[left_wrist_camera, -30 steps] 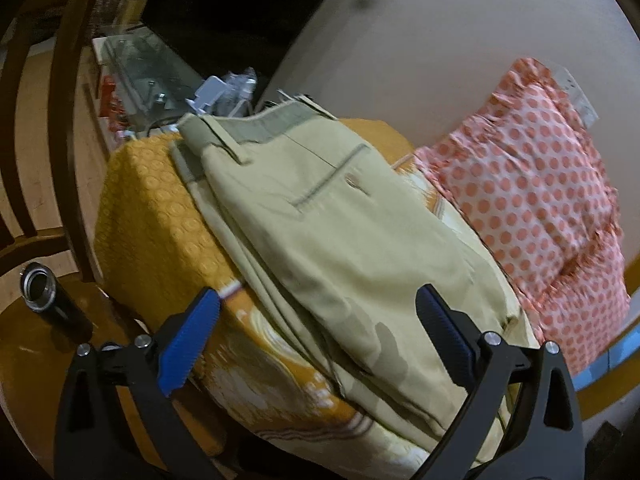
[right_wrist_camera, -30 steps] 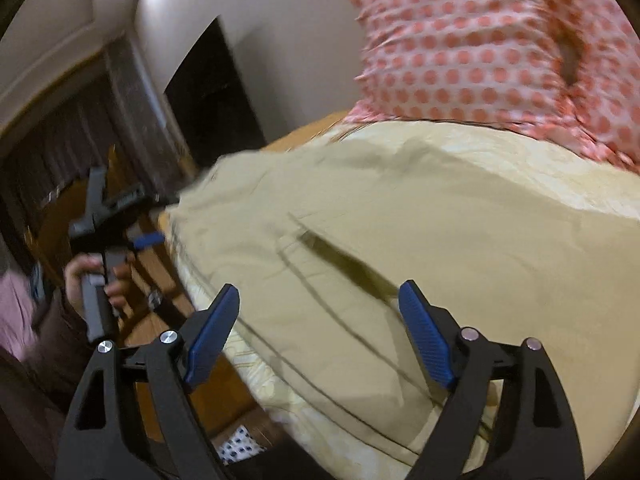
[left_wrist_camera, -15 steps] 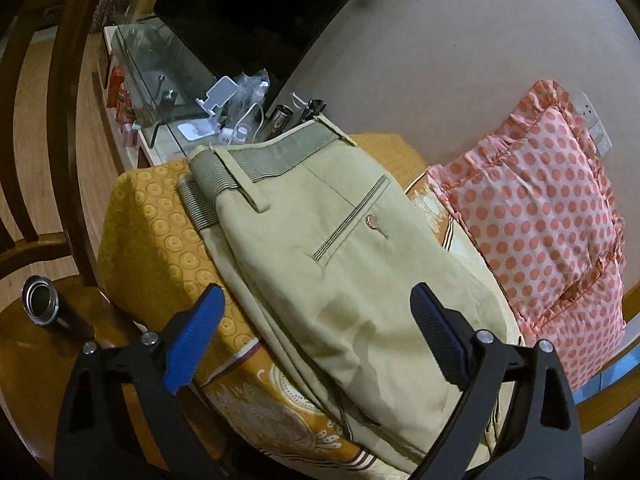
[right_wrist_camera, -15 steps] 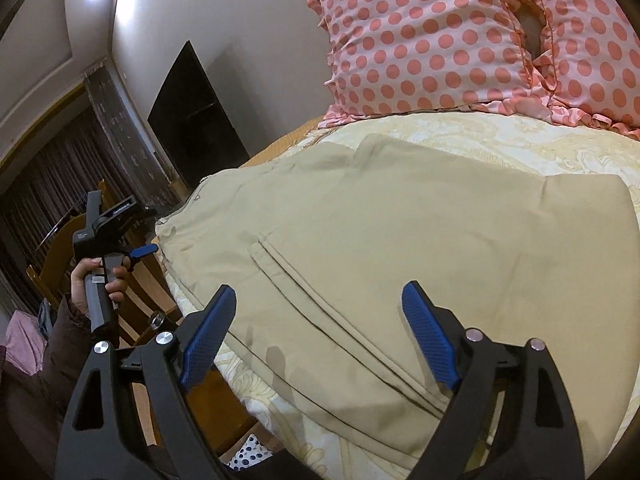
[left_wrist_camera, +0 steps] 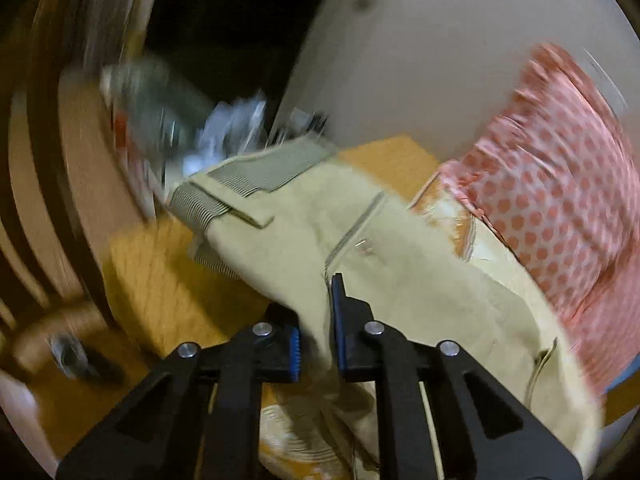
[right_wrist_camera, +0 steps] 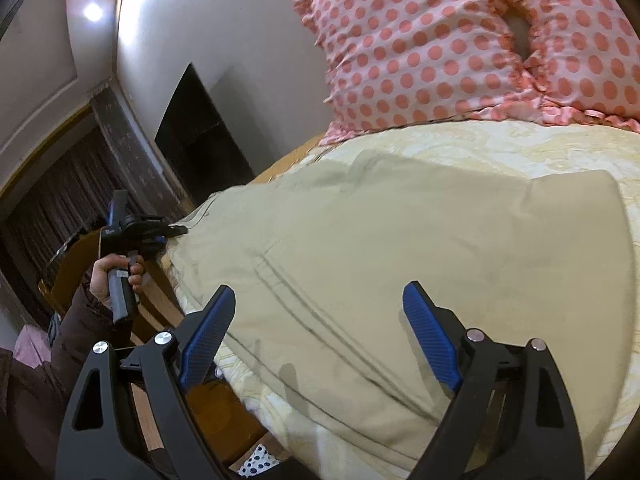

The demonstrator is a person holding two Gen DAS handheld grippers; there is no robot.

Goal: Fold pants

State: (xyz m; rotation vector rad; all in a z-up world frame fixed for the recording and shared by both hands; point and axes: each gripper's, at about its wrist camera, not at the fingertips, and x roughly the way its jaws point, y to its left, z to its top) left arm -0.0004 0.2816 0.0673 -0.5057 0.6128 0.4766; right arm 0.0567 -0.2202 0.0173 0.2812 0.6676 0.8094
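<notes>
1. Pants (right_wrist_camera: 420,248): khaki, spread flat across the bed (right_wrist_camera: 540,148), waist end toward the left, the far right end folded to a squared edge.
2. Left gripper (left_wrist_camera: 316,340): fingers brought together and clamped on a fold of the pants (left_wrist_camera: 400,280) near the waist; cloth is bunched between the blue pads (left_wrist_camera: 295,354). This view is motion-blurred.
3. Waistband (left_wrist_camera: 256,176): grey ribbed lining turned outward, with a belt loop lying across it; it sits at the far left of the garment, over the bed's edge.
4. Back pocket (left_wrist_camera: 356,232): a welt slit with a small button just beside it, far of the clamped fold.
5. Right gripper (right_wrist_camera: 316,332): fingers wide apart, held above the near edge of the pants and touching no cloth; dark seam lines run between the two blue pads (right_wrist_camera: 206,334).
6. Left gripper in the right view (right_wrist_camera: 136,228): held in the person's hand (right_wrist_camera: 116,272), its tip at the left edge of the pants.
7. Pillows (right_wrist_camera: 460,36): pink with coral dots and frilled edges, at the far side of the bed against the wall, apart from the pants.
8. Bedcover (left_wrist_camera: 160,280): orange patterned at the left, pale cream under the garment.
9. Chair (right_wrist_camera: 160,300): wooden, just beside the bed at near left.
</notes>
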